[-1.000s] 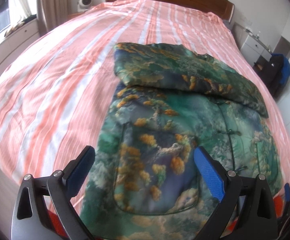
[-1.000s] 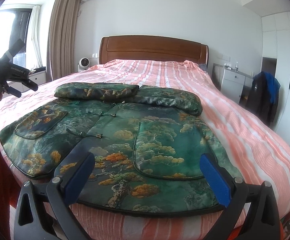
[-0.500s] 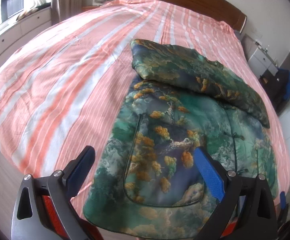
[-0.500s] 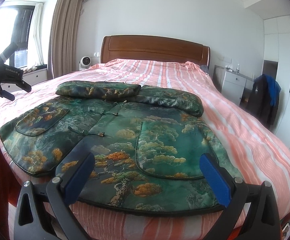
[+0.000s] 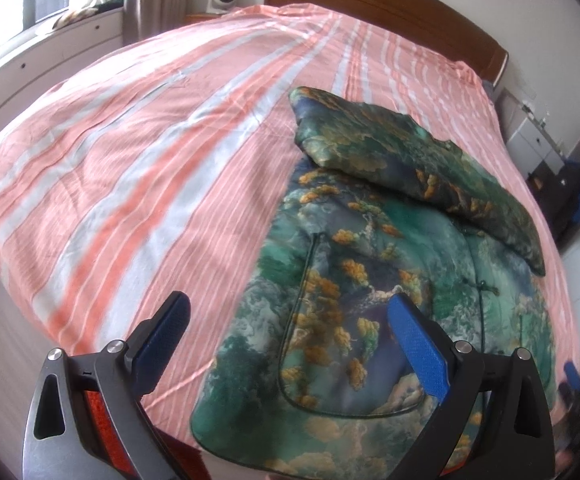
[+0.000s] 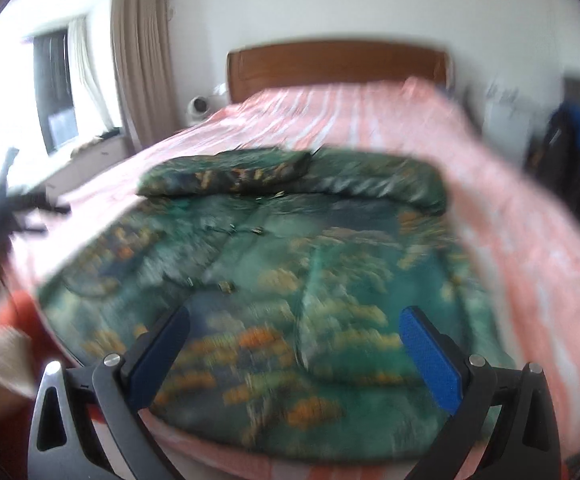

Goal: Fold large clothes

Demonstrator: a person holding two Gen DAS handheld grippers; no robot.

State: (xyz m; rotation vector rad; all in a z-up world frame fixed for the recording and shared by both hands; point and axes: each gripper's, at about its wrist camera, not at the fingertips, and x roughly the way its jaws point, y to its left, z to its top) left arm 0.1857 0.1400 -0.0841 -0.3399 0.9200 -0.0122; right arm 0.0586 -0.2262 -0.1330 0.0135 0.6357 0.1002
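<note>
We are pulling both grippers back from the jacket (image 5: 370, 280), which is lying flat on the bed (image 5: 130, 160) with 2 sleeves folded in. Left gripper (image 5: 286, 332) and right gripper (image 6: 294, 340) are hanging wide open, gripping nothing; we are probably lining up on the hem.

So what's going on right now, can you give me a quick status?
Left gripper open, empty. Right gripper open, empty. Jacket flat on bed, sleeves folded across top. Nothing in the way.

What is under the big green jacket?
The jacket lies on the pink striped bedspread. Its folded sleeves rest on top. Whatever lies beneath the bedspread is covered.
</note>
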